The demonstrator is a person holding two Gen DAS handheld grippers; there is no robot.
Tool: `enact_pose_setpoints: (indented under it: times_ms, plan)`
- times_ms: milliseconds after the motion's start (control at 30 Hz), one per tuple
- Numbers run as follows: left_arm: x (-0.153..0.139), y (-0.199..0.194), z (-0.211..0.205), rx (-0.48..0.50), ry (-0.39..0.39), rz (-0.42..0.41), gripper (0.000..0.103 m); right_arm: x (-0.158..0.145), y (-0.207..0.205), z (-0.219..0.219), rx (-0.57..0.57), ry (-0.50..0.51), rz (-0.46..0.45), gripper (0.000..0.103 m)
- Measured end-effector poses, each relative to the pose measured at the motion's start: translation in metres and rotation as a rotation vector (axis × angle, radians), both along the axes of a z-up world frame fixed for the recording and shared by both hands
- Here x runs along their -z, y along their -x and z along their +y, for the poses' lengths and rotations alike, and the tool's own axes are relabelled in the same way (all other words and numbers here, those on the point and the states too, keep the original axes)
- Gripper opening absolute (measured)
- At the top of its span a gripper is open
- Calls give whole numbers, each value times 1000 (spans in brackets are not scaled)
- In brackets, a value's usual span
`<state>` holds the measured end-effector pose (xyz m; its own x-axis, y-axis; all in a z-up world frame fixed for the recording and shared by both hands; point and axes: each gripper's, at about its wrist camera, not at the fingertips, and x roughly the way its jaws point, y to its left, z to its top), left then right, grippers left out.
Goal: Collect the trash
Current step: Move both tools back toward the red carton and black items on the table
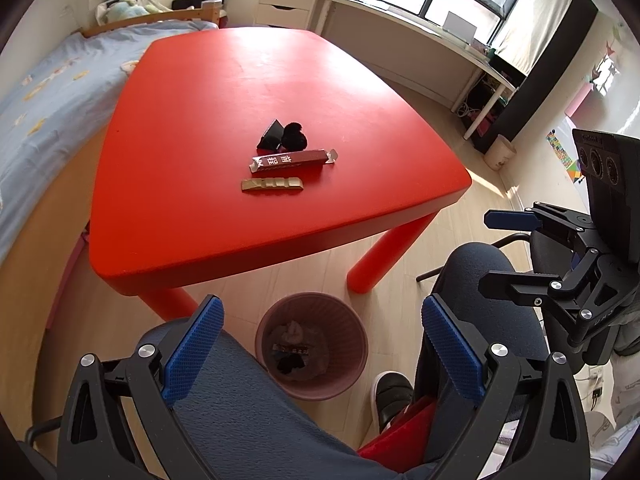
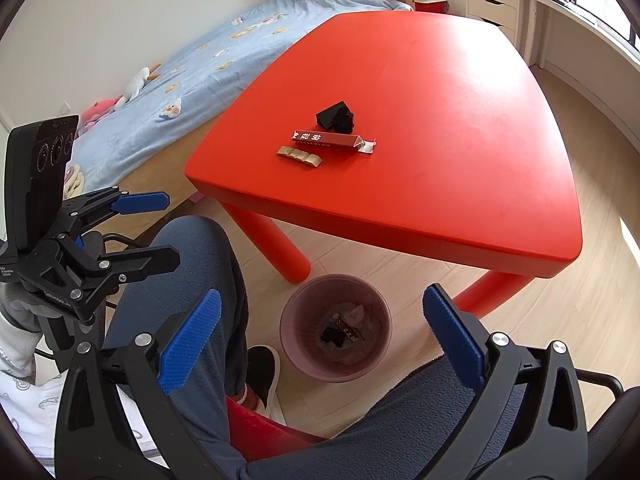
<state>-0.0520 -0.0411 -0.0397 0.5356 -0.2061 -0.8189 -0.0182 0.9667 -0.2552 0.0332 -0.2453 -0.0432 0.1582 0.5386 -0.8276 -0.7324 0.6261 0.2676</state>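
Four pieces of trash are being left on the red table (image 1: 180, 208), near its front edge: a black folded scrap (image 1: 271, 136), a black crumpled lump (image 1: 295, 137) touching it, a long dark-red wrapper (image 1: 290, 161) just in front of them, and a flattened gold foil strip (image 1: 272, 185) nearest to the person. They are being kept close together, probably so that each one can be reached with a short move.

A pink waste bin (image 1: 312, 376) is being kept on the floor between the person's knees (image 1: 240, 400), just below the table edge, so that trash can be dropped straight down into it. Some wrappers and dark bits are already lying inside.

Both claws are being held above the lap, pointed down toward the bin. The left gripper (image 1: 322, 354) is being held with its blue pads wide apart and nothing between them. The right gripper (image 2: 320, 344) is being held in the same way, spread wide and empty.

It is being judged that a drop into the bin is just finished and that a reach to the table is needed for the next piece; the flat foil strip may be hard to pinch.
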Motion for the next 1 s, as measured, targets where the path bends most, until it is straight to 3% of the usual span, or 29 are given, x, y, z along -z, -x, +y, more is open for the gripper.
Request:
enact_pose_setpoints:
  times_ms: [1000]
  plan:
    - [-10, -26, 29, -35, -3, -21, 95, -8, -18, 17, -43, -4, -40, 99]
